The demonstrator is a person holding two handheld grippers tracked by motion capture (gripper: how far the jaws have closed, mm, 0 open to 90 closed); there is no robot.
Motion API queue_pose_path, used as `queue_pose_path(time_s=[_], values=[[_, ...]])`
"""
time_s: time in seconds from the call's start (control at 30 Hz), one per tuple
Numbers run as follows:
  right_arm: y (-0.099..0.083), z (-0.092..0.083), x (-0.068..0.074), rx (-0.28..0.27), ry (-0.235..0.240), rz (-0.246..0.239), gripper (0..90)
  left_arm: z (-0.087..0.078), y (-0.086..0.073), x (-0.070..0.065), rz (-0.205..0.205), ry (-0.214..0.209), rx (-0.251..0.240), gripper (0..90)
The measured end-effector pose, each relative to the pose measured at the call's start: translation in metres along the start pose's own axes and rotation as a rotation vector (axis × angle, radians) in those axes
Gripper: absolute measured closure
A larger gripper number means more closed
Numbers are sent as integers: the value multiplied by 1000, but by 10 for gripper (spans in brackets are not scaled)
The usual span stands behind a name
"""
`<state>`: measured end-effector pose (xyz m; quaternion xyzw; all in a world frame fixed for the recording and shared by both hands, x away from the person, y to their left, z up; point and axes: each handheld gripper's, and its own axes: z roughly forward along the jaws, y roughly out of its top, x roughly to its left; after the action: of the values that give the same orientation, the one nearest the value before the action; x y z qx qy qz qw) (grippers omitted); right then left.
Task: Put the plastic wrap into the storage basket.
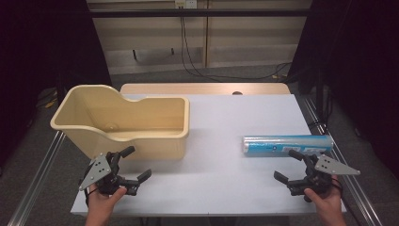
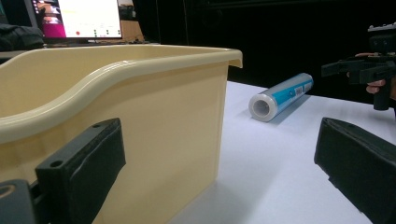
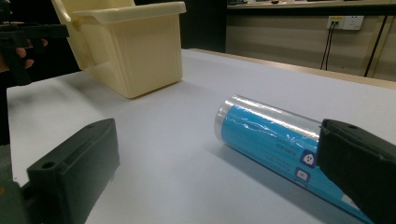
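A cream plastic tub (image 1: 141, 123) stands on the left half of the white table (image 1: 221, 141). A roll wrapped in blue and clear film (image 1: 287, 144) lies on its side at the right. My left gripper (image 1: 133, 164) is open just in front of the tub's near wall, nothing between its jaws. In the left gripper view the tub (image 2: 140, 116) stands close on the left and the roll (image 2: 280, 95) lies farther off. My right gripper (image 1: 288, 165) is open just in front of the roll. In the right gripper view the roll (image 3: 271, 135) lies beside the right jaw, not gripped.
Metal rails (image 1: 33, 179) run along both sides of the table. Cables (image 1: 197, 66) hang to the floor behind its far wooden edge. A lit monitor (image 2: 79, 18) stands beyond the tub in the left gripper view. Bare tabletop lies between tub and roll.
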<state>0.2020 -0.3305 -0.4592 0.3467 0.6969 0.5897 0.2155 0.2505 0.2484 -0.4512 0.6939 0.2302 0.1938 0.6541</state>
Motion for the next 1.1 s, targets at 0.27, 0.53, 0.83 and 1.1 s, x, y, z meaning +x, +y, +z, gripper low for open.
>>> queue_pose_path(time_s=[0.27, 0.53, 0.83, 1.1], values=[[0, 0, 1, 6, 4, -8, 0, -1, 1, 1, 3, 6, 1, 18], [0, 1, 0, 2, -1, 6, 0, -2, 1, 1, 9, 9, 2, 19], [3, 2, 2, 2, -9, 10, 0, -1, 1, 0, 10, 9, 7, 19], [9, 7, -1, 2, -22, 10, 0, -1, 1, -1, 10, 12, 7, 20]])
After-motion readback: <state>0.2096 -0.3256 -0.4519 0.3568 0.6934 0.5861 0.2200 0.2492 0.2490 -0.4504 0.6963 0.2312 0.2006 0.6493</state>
